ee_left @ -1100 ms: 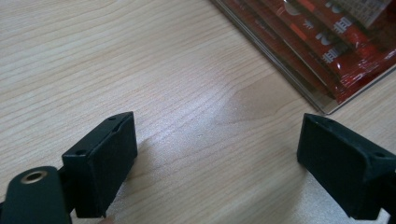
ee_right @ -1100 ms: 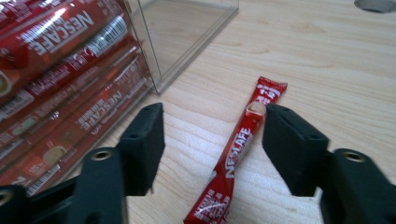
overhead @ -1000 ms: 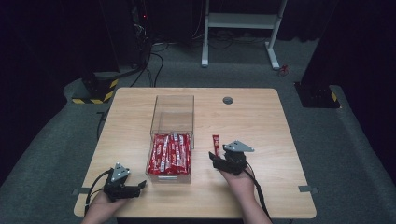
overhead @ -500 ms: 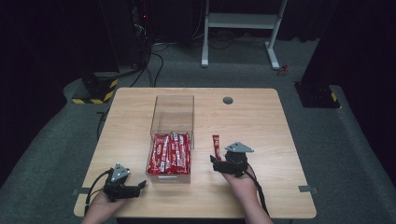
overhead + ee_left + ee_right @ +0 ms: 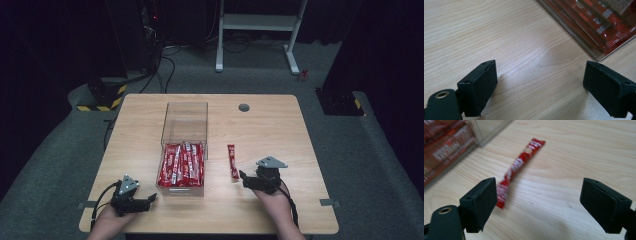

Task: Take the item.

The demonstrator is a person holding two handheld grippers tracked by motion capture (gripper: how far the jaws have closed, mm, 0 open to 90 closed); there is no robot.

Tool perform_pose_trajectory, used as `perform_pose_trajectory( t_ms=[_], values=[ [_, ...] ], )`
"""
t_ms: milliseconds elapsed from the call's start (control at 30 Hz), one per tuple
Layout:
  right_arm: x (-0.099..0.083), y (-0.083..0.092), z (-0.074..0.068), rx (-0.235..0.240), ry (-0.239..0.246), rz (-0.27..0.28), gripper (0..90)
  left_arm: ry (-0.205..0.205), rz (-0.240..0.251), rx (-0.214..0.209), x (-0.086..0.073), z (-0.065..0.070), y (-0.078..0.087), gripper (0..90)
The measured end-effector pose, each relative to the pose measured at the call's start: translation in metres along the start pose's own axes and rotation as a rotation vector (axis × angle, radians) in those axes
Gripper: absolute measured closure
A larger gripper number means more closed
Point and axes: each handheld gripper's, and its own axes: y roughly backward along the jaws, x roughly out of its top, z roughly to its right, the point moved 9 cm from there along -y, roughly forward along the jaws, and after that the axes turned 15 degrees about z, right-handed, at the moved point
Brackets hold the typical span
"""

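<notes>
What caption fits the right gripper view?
Open right gripper over the wooden table, a red sachet lying near its left finger.

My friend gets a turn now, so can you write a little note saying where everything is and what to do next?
Left gripper: open, holding nothing, near the clear box.
Right gripper: jaws just opened, nothing between them, beside the loose red packet.
Done: that packet lies flat on the table, right of the box.
Left: many red packets fill the box's near end; probably take out more.

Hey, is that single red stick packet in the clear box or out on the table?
Out. The red stick packet lies flat on the bare table, right of the clear box, apart from it, just ahead of the open right gripper.
</notes>
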Motion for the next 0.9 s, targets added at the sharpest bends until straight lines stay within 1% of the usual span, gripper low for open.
perform_pose_trajectory(
  t_ms=[33, 167, 267, 333, 433, 500, 700, 767, 867, 900],
  values=[
    [-0.002, 0.002, 0.003, -0.005, 0.001, -0.002, 14.3, 0.0, 0.0, 0.0, 0.0, 0.0, 0.0, 12.4],
    [-0.012, 0.012, 0.017, -0.027, -0.022, -0.014, 14.4, -0.001, 0.0, 0.0, 0.0, 0.0, 0.0, 12.4],
    [-0.019, 0.021, 0.028, -0.054, -0.03, -0.025, 14.4, -0.001, 0.0, 0.0, 0.0, 0.0, 0.0, 12.4],
    [-0.024, 0.027, 0.037, -0.069, -0.023, -0.03, 14.3, -0.001, 0.0, 0.0, 0.0, 0.0, 0.0, 12.4],
    [-0.032, 0.037, 0.047, -0.085, -0.031, -0.038, 14.4, -0.002, 0.001, 0.001, 0.0, 0.0, 0.0, 12.4],
    [-0.037, 0.045, 0.053, -0.104, -0.034, -0.048, 14.4, -0.002, 0.002, 0.001, 0.0, 0.0, 0.0, 12.4],
    [-0.054, 0.065, 0.067, -0.145, -0.02, -0.074, 14.3, -0.004, 0.0, 0.0, 0.0, 0.0, 0.0, 12.4],
    [-0.061, 0.069, 0.071, -0.152, -0.028, -0.118, 14.1, -0.004, -0.002, 0.0, 0.0, 0.0, 0.0, 12.3],
    [-0.063, 0.076, 0.076, -0.177, -0.037, -0.121, 14.3, -0.004, -0.001, 0.0, 0.0, 0.0, 0.0, 12.4],
    [-0.063, 0.076, 0.077, -0.179, -0.036, -0.12, 14.3, -0.004, -0.001, 0.0, 0.0, 0.0, 0.0, 12.4]
  ],
)
